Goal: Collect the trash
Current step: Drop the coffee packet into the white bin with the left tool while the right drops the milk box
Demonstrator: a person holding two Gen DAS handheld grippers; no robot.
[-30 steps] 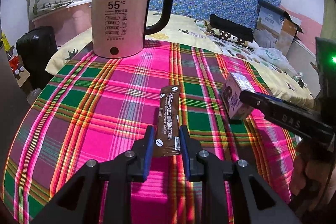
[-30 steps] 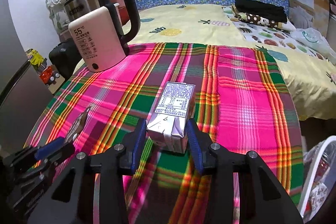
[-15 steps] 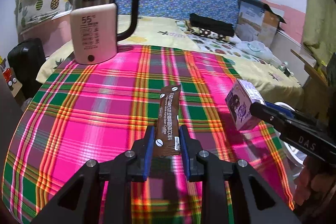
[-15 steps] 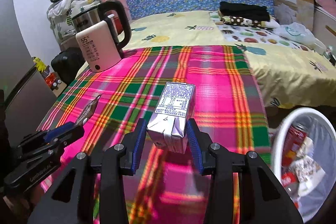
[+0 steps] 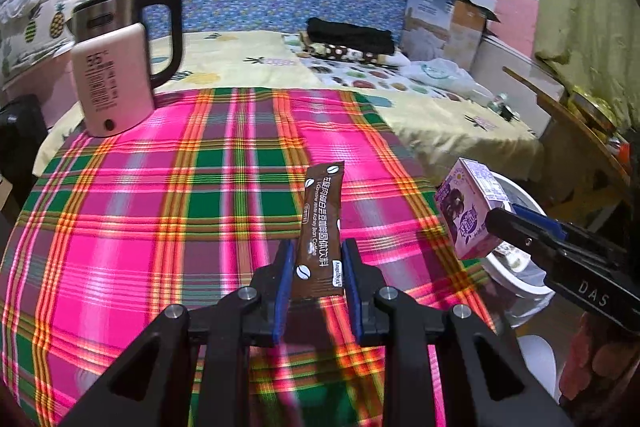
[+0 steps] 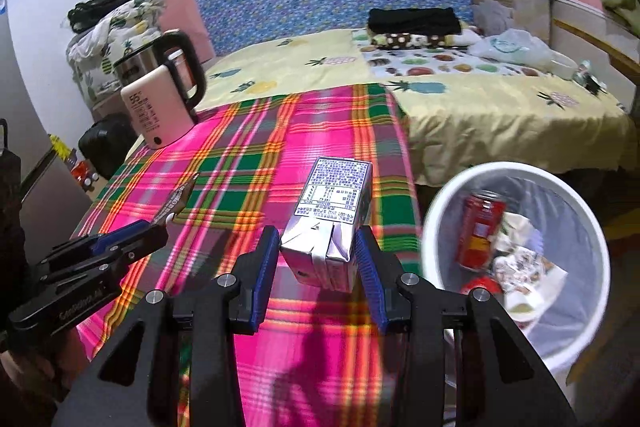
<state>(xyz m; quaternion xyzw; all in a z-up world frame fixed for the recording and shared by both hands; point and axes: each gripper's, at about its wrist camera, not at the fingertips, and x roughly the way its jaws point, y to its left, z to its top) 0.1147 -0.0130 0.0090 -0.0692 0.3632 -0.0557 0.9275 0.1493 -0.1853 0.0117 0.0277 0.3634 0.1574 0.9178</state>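
Note:
My left gripper [image 5: 316, 267] is shut on a brown coffee sachet [image 5: 322, 227] and holds it above the plaid tablecloth [image 5: 160, 207]. My right gripper [image 6: 318, 259] is shut on a small purple and white drink carton [image 6: 330, 219], held in the air near the table's right edge. The carton also shows in the left wrist view [image 5: 472, 211]. A white trash bin [image 6: 440, 203] stands on the floor right of the table, with a red can [image 6: 480, 231] and crumpled paper inside. The left gripper and its sachet [image 6: 178, 201] show at the left of the right wrist view.
A pink and steel electric kettle [image 5: 116, 67] stands at the table's far left corner. A bed with a yellow sheet [image 6: 480, 107] lies behind the table, with folded clothes and a cardboard box [image 5: 444, 19] on it. A wooden piece of furniture [image 5: 580, 147] is at the right.
Both grippers have pulled back and to the right with their loads. The trash bin has come further into the right wrist view, and the kettle now looks farther off.

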